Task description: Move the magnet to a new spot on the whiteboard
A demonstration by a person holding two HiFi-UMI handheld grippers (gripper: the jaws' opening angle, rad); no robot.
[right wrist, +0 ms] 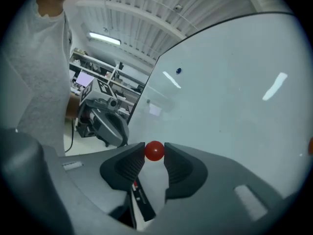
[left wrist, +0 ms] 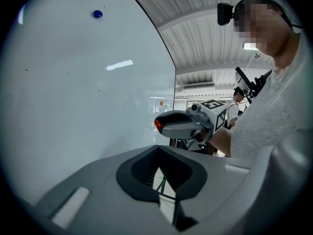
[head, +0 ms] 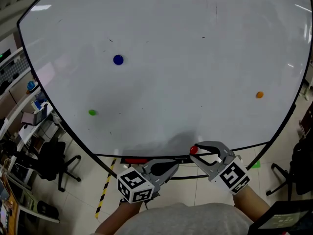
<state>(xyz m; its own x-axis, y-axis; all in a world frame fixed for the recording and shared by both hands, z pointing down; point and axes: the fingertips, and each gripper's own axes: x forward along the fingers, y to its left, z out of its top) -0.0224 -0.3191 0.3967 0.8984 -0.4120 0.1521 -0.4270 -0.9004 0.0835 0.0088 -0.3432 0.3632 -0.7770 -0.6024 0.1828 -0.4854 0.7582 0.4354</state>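
Head view: a person stands at a large whiteboard (head: 195, 43), a two-jaw gripper in each hand. The right gripper (right wrist: 154, 153) is clenched on a small red magnet (right wrist: 154, 151), and the right gripper view shows the ball pinched between its two dark pads. Seen from above, the red magnet sits at the whiteboard's lower edge, right of centre, just above the dark frame. Whether it touches the board's surface cannot be told. The left gripper (left wrist: 157, 151) hangs just below the board's bottom edge, near the right gripper and to its left, its jaws closed together with nothing between them. Three other magnets dot the board: a blue magnet (head: 118, 59) high in the left half, a green magnet (head: 92, 112) lower and further left, and an orange magnet (head: 259, 95) well apart at the right. Below the board are a tiled floor (head: 83, 195), a black office chair (head: 49, 160) at left and a strip of yellow-and-black tape (head: 104, 192).
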